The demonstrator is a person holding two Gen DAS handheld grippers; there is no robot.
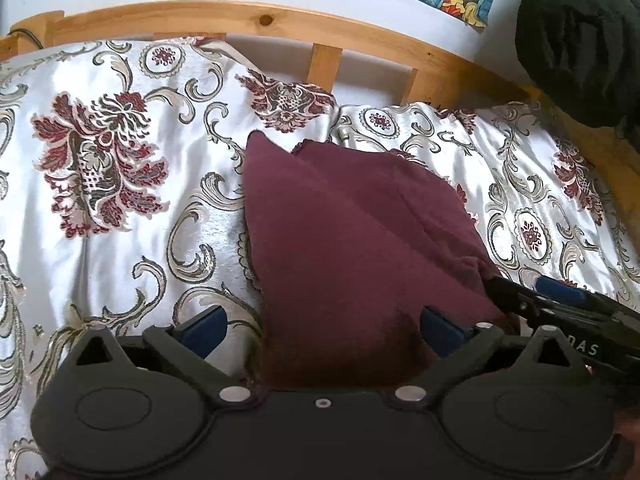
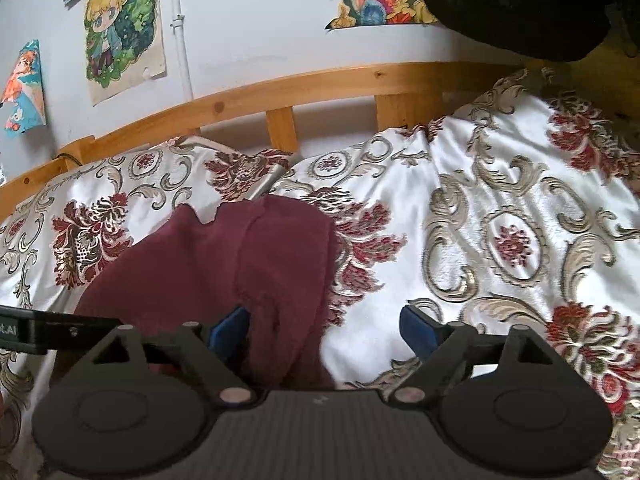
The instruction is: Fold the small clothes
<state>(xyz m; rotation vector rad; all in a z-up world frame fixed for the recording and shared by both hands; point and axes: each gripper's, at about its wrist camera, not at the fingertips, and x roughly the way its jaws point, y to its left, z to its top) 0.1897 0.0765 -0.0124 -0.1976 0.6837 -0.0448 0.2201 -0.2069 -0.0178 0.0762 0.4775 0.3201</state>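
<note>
A small maroon garment (image 1: 352,232) lies partly folded on a floral satin bedspread (image 1: 120,200). My left gripper (image 1: 322,330) is open, and the garment's near edge lies between its blue pads (image 1: 204,330). The right gripper shows at the right of the left wrist view (image 1: 560,300), at the cloth's right corner. In the right wrist view the garment (image 2: 224,264) lies left of centre. My right gripper (image 2: 326,330) is open, and the cloth's near right edge lies between its blue pads (image 2: 418,330). The left gripper's arm (image 2: 40,330) reaches in from the left.
A wooden bed rail (image 1: 280,28) runs along the far side, against a white wall with posters (image 2: 124,28). A dark bundle (image 1: 580,40) sits at the upper right. The bedspread (image 2: 500,220) spreads out right of the garment.
</note>
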